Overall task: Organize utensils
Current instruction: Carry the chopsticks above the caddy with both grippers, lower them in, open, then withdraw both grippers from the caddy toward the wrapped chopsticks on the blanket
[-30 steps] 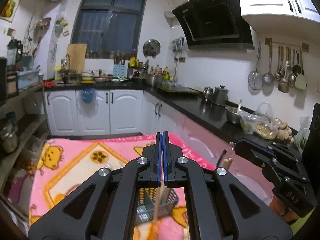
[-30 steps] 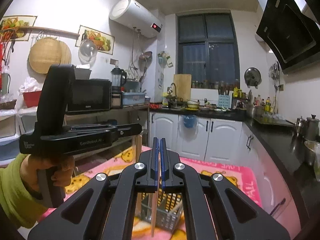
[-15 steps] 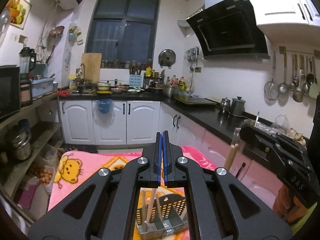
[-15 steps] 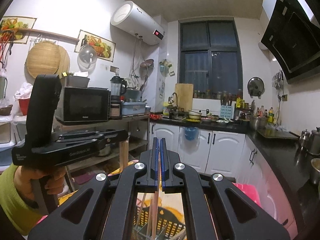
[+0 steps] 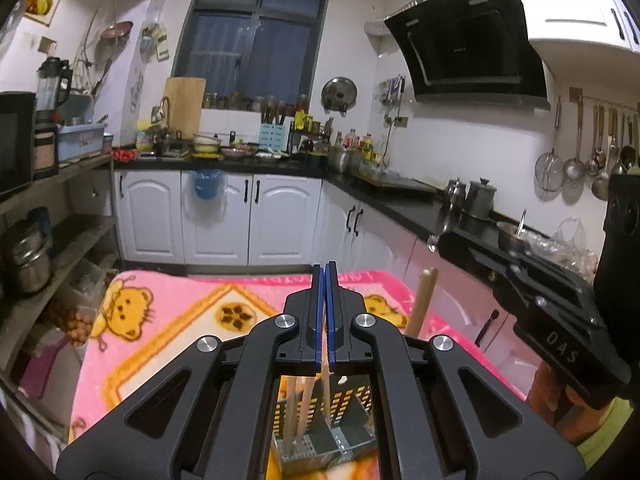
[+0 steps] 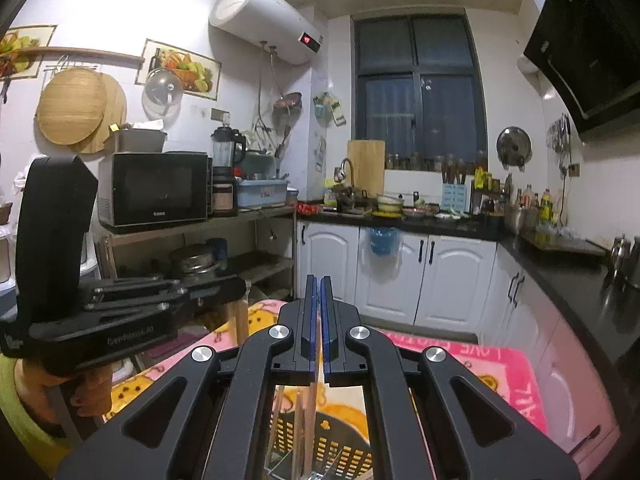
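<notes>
My left gripper point(image 5: 325, 269) is shut on a wooden chopstick point(image 5: 326, 384) that hangs straight down from its blue pads. Its lower end reaches into a dark slotted utensil basket point(image 5: 348, 412), where other chopsticks stand. My right gripper point(image 6: 317, 279) is likewise shut on a chopstick point(image 6: 311, 416) above the same basket point(image 6: 340, 446). In the left wrist view the right gripper point(image 5: 434, 240) hovers at the right, its chopstick point(image 5: 420, 304) pointing down. In the right wrist view the left gripper point(image 6: 242, 286) sits at the left, held by a hand.
The basket stands on a pink cartoon blanket point(image 5: 160, 320) that covers the table. A black counter point(image 5: 400, 208) with kettles runs along the right, white cabinets point(image 6: 440, 272) stand behind, and open shelves with pots point(image 5: 28, 264) and a microwave point(image 6: 156, 188) are at the left.
Both grippers have moved over the basket with their chopsticks, so it now looms larger under the jaws. Both have stayed shut, and the sticks now hang down into it.
</notes>
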`<state>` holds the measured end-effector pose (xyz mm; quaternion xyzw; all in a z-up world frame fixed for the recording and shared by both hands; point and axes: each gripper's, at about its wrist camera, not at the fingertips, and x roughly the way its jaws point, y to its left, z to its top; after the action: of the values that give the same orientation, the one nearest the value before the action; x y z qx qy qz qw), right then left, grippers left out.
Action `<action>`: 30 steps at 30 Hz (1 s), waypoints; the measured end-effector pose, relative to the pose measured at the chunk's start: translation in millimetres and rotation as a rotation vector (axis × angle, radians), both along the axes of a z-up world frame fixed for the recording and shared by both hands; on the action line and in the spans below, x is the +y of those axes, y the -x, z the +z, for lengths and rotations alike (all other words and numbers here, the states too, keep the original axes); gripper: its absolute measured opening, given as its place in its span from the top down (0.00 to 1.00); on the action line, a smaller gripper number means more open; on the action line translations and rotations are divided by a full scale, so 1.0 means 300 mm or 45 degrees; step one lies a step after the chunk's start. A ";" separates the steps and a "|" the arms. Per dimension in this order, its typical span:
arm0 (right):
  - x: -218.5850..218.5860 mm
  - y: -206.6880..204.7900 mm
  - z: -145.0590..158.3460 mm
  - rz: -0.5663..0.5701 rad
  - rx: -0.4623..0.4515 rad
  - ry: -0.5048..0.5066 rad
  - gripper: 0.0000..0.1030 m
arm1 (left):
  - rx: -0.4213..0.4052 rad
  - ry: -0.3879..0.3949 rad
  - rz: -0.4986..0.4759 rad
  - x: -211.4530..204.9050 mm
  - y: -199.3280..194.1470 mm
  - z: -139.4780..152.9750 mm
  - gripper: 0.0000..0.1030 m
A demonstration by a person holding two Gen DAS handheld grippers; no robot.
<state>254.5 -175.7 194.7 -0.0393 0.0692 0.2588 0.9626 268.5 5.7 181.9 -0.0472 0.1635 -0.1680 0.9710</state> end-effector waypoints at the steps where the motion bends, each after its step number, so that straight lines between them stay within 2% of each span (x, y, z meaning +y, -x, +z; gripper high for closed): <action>1: 0.004 -0.010 -0.013 -0.002 0.010 0.005 0.98 | 0.008 -0.003 0.001 -0.002 -0.005 -0.019 1.00; 7: 0.007 -0.055 -0.092 -0.010 0.076 0.014 0.98 | 0.051 -0.022 0.004 -0.007 -0.038 -0.116 1.00; 17: -0.019 -0.071 -0.187 -0.020 0.183 0.012 0.96 | 0.129 0.005 0.016 -0.008 -0.044 -0.237 1.00; 22: -0.037 -0.052 -0.214 -0.032 0.200 0.008 0.80 | 0.143 0.009 0.021 -0.005 -0.036 -0.252 0.98; 23: -0.040 -0.049 -0.218 -0.034 0.202 0.008 0.79 | 0.143 0.011 0.023 -0.002 -0.032 -0.254 0.94; 25: -0.051 -0.038 -0.229 -0.047 0.202 0.011 0.70 | 0.141 0.009 0.029 0.002 -0.024 -0.255 0.86; 28: -0.061 -0.017 -0.241 -0.056 0.203 0.019 0.66 | 0.142 0.015 0.040 0.010 -0.009 -0.258 0.77; 30: -0.068 -0.001 -0.251 -0.064 0.205 0.029 0.61 | 0.149 0.028 0.043 0.019 -0.001 -0.261 0.68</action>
<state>254.9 -196.0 119.3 -0.0276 0.1502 0.2360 0.9597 268.9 11.5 103.5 -0.0703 0.2172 -0.1504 0.9619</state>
